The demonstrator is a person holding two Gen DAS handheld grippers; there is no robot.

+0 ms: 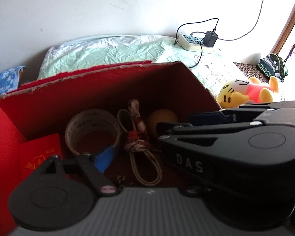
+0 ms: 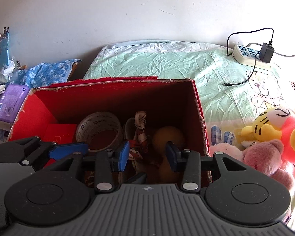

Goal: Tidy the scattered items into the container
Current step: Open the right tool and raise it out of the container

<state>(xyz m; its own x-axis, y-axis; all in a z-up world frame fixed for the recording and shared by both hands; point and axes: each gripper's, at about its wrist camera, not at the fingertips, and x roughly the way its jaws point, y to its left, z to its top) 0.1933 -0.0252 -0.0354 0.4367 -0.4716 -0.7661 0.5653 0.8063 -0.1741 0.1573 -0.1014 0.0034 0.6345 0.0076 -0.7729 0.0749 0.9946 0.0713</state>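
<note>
Red box (image 2: 116, 96) shades a dim ball (image 2: 168, 135); right gripper (image 2: 147, 154) gapes empty, left gripper's (image 1: 127, 153) state unclear.

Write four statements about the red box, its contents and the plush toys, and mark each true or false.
1. The tape roll lies inside the red box. True.
2. The yellow plush toy is inside the box. False: it lies outside, to the right of the box, on the bedspread.
3. The right gripper is open and holds nothing. True.
4. The power strip has nothing plugged in. False: a black adapter sits in it.
</note>
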